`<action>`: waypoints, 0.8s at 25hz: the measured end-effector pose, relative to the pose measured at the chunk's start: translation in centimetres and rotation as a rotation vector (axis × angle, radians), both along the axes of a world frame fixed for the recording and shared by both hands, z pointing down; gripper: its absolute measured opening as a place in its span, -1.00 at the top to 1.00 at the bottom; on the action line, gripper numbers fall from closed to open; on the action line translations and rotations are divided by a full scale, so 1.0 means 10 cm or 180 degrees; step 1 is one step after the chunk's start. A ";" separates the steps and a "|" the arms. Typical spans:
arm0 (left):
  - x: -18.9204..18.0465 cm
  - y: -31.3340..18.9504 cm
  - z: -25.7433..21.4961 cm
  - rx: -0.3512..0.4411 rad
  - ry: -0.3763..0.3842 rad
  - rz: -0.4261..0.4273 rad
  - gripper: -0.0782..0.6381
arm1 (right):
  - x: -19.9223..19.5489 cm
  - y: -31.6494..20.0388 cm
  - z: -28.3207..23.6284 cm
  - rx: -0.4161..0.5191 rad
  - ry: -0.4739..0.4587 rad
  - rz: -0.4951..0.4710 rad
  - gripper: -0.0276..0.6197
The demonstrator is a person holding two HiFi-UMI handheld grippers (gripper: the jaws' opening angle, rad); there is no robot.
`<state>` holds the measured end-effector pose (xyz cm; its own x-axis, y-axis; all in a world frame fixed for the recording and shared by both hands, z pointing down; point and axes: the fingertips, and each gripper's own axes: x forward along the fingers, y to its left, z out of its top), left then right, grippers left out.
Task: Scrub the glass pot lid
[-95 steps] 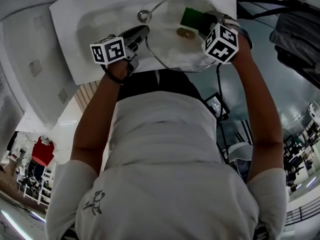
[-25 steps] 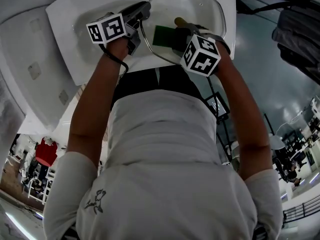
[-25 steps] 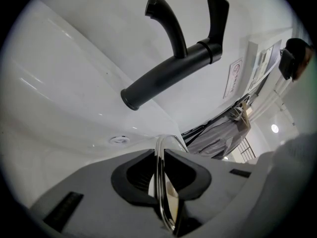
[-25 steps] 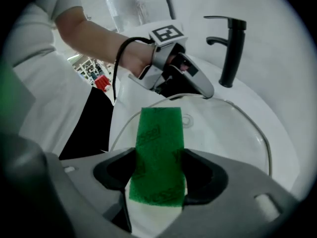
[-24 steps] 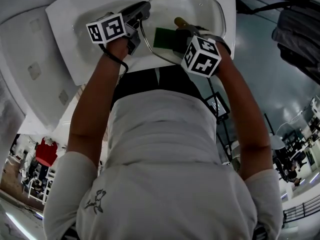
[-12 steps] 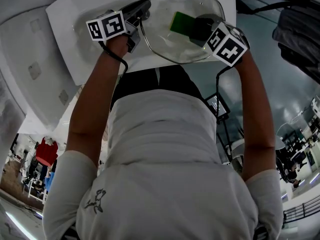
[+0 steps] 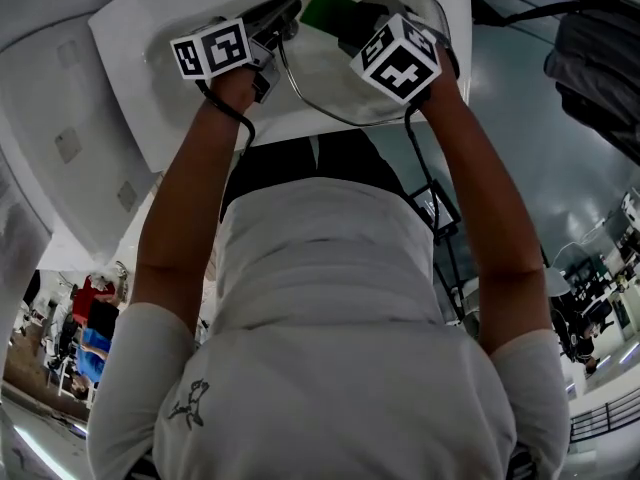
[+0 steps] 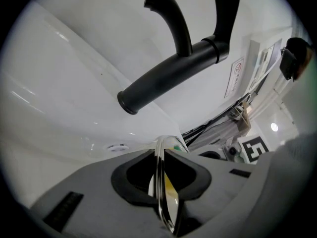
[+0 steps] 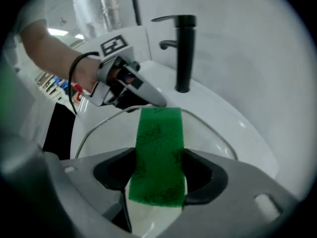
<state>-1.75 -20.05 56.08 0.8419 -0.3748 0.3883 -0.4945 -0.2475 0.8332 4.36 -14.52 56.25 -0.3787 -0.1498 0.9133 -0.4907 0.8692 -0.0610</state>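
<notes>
The glass pot lid point(image 7: 330, 83) is held tilted over the white sink point(image 7: 140, 78). My left gripper point(image 7: 281, 25) is shut on the lid's steel rim point(image 8: 159, 182), which runs edge-on between its pads in the left gripper view. My right gripper point(image 7: 345, 26) is shut on a green scouring sponge point(image 9: 157, 152) and presses it flat on the glass point(image 9: 218, 140) near the lid's far edge. In the right gripper view the sponge's far end reaches toward the left gripper point(image 9: 130, 90) at the rim. The lid's knob is hidden under the right gripper.
A black faucet point(image 9: 184, 53) stands at the back of the sink; its spout point(image 8: 173, 68) hangs just beyond the left gripper. The sink's drain hole point(image 8: 117, 148) shows below. A white wall rises behind, and the person's body fills the near side.
The right gripper has slid the sponge across the glass from the lid's right side to its far left part. The left gripper and the lid have stayed nearly still.
</notes>
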 end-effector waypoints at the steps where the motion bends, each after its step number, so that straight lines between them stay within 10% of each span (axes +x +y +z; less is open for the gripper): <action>1: 0.00 0.00 0.00 0.0002 0.0004 0.0002 0.62 | -0.08 0.10 0.02 -0.0004 0.0012 -0.0128 0.01; 10: -0.01 -0.03 0.01 0.0005 -0.0005 -0.0012 0.62 | -0.20 0.99 0.01 -0.0518 -0.0112 -0.0925 0.01; 20: 0.00 -0.04 0.02 0.0009 -0.0033 0.0010 0.62 | 0.22 1.44 -0.14 -0.0940 -0.0149 -0.1057 0.01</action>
